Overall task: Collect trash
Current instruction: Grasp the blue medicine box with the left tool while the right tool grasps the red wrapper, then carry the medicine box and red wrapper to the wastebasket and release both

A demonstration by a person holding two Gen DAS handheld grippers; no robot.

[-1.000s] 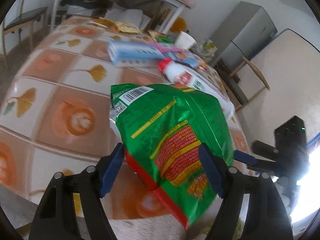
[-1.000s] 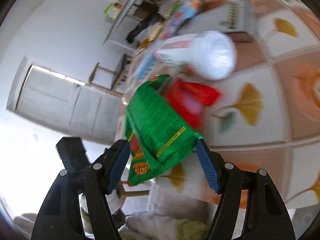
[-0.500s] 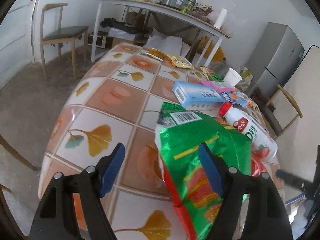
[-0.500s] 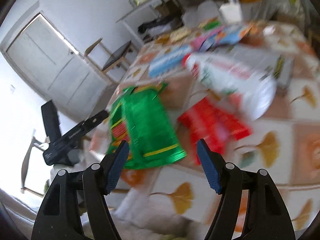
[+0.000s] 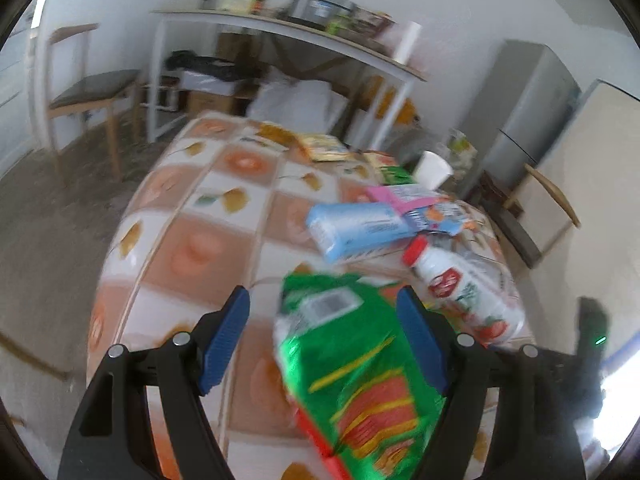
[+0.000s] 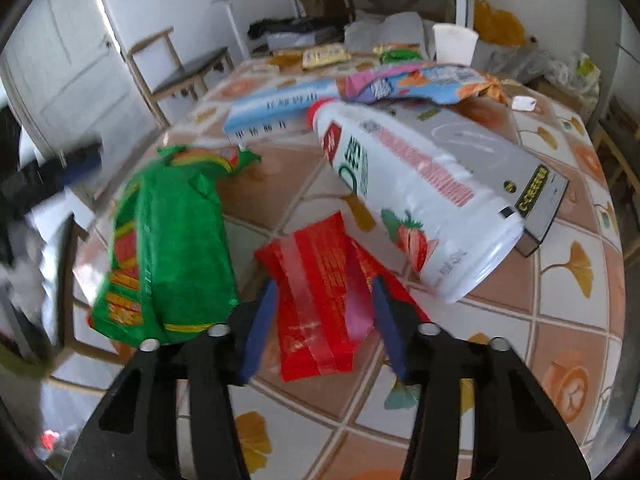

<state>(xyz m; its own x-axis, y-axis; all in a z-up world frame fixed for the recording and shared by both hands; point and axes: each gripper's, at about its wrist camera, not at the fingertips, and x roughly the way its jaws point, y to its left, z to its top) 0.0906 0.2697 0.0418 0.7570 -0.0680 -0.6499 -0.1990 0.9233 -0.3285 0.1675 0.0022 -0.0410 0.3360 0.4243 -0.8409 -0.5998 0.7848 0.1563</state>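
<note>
Bottle (image 6: 416, 200) crowds red wrapper (image 6: 320, 300) — green bag (image 6: 168, 248) alongside.

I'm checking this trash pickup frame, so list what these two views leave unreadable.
- Green snack bag: left wrist view, motion blur smears its print; the bottom edge crops it.
- Red wrapper: right wrist view, the closing right gripper straddles it; pad contact unclear.
- White bottle: covers part of the grey box.
- Left gripper: whether a pad touches the bag is unclear.
</note>
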